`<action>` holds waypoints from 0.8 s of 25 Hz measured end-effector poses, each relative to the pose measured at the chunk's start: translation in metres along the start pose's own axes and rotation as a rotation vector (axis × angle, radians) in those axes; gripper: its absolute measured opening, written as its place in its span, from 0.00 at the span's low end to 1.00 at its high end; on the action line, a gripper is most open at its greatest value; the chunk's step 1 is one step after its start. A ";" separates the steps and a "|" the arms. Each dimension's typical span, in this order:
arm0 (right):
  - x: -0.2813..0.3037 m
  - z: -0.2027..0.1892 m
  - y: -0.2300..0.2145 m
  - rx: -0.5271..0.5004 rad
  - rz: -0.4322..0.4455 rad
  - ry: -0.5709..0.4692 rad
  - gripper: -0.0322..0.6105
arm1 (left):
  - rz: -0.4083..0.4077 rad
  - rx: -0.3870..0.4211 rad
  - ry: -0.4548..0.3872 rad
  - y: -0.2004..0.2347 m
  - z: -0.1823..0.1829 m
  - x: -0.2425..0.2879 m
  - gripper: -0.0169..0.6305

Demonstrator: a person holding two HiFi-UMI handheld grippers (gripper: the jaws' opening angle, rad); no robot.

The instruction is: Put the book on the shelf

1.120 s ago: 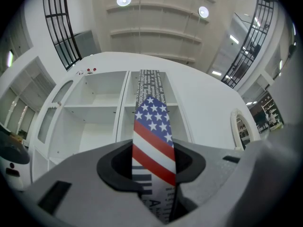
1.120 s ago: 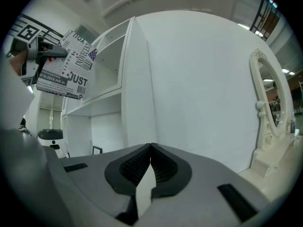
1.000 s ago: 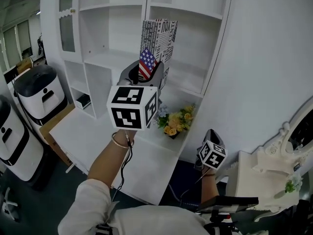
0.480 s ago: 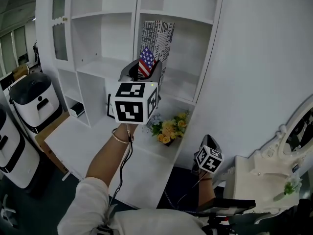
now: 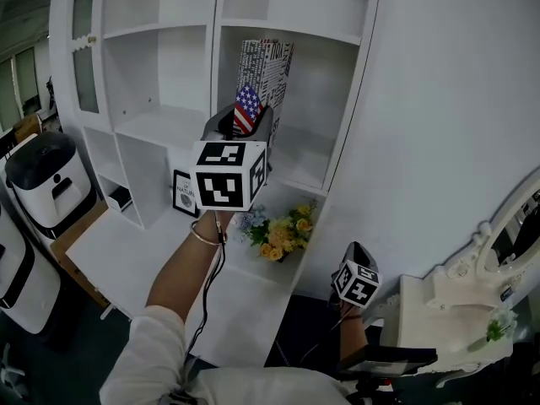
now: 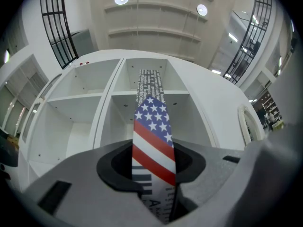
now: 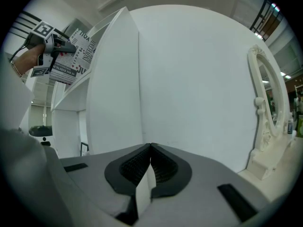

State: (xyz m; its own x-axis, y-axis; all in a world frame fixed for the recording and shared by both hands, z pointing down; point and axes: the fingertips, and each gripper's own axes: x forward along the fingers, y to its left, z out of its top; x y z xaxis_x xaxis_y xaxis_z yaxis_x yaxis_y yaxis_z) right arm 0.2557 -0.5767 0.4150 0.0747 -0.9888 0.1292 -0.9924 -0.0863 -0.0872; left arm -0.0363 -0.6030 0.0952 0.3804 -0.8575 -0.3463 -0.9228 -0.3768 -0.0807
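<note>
The book (image 5: pixel 268 66) has a black-and-white lettered cover and a stars-and-stripes band on its spine. It stands upright in my left gripper (image 5: pixel 251 123), whose jaws are shut on its lower end. I hold it raised in front of the white shelf unit (image 5: pixel 325 99), level with the middle right compartment. In the left gripper view the book (image 6: pixel 152 126) rises out of the left gripper (image 6: pixel 152 161) with the shelf unit (image 6: pixel 85 98) behind. My right gripper (image 5: pixel 356 278) hangs low at the right. Its jaws are shut on nothing, as the right gripper (image 7: pixel 150 146) shows.
A bunch of yellow and white flowers (image 5: pixel 277 231) and a small framed picture (image 5: pixel 184 193) stand on the white desk (image 5: pixel 126 251) under the shelves. A white machine (image 5: pixel 46 184) stands at the left. An ornate white mirror frame (image 7: pixel 265 93) is at the right.
The shelf unit has drawn nearer and the view has shifted right. The left gripper still holds the book upright before the shelves. The framed picture has come into view.
</note>
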 end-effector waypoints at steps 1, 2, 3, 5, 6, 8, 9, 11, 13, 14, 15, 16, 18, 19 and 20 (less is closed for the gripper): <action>0.003 0.000 -0.002 -0.003 -0.004 0.004 0.08 | -0.001 -0.001 -0.002 0.000 -0.001 0.005 0.27; 0.005 -0.001 -0.004 -0.005 -0.007 0.007 0.08 | -0.002 -0.002 -0.002 0.001 -0.001 0.009 0.27; 0.008 -0.002 -0.005 -0.006 -0.009 0.011 0.08 | -0.001 -0.003 -0.001 0.003 -0.003 0.013 0.27; 0.013 -0.003 -0.008 -0.006 -0.013 0.019 0.08 | 0.001 -0.008 0.005 0.005 -0.007 0.022 0.27; 0.016 -0.004 -0.010 -0.007 -0.015 0.022 0.08 | 0.001 -0.013 0.008 0.006 -0.009 0.026 0.27; 0.020 -0.003 -0.013 -0.012 -0.019 0.027 0.08 | -0.003 -0.020 0.009 0.006 -0.013 0.035 0.27; 0.022 -0.003 -0.014 -0.015 -0.021 0.028 0.08 | -0.005 -0.021 0.008 0.006 -0.014 0.040 0.27; 0.024 -0.003 -0.018 -0.018 -0.025 0.031 0.08 | -0.005 -0.022 0.007 0.006 -0.017 0.048 0.27; 0.026 -0.005 -0.023 -0.015 -0.033 0.036 0.08 | -0.007 -0.025 0.011 0.005 -0.020 0.057 0.27; 0.027 -0.007 -0.026 -0.011 -0.037 0.039 0.08 | -0.010 -0.029 0.014 0.004 -0.023 0.062 0.27; 0.028 -0.009 -0.030 -0.007 -0.043 0.043 0.08 | -0.014 -0.035 0.017 0.004 -0.025 0.067 0.27; 0.028 -0.011 -0.033 -0.004 -0.049 0.048 0.08 | -0.017 -0.041 0.019 0.003 -0.028 0.071 0.27; 0.028 -0.014 -0.038 -0.003 -0.061 0.056 0.08 | -0.016 -0.047 0.027 0.003 -0.032 0.079 0.27; 0.028 -0.015 -0.040 -0.005 -0.066 0.060 0.08 | -0.014 -0.046 0.031 0.003 -0.034 0.083 0.27; 0.027 -0.017 -0.042 -0.006 -0.069 0.063 0.08 | -0.012 -0.044 0.036 0.003 -0.036 0.086 0.27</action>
State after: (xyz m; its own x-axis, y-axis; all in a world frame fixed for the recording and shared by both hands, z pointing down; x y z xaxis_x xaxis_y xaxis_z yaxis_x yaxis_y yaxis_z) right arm 0.2981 -0.5979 0.4387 0.1368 -0.9709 0.1964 -0.9857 -0.1531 -0.0703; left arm -0.0039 -0.6908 0.0989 0.3942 -0.8644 -0.3120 -0.9148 -0.4017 -0.0428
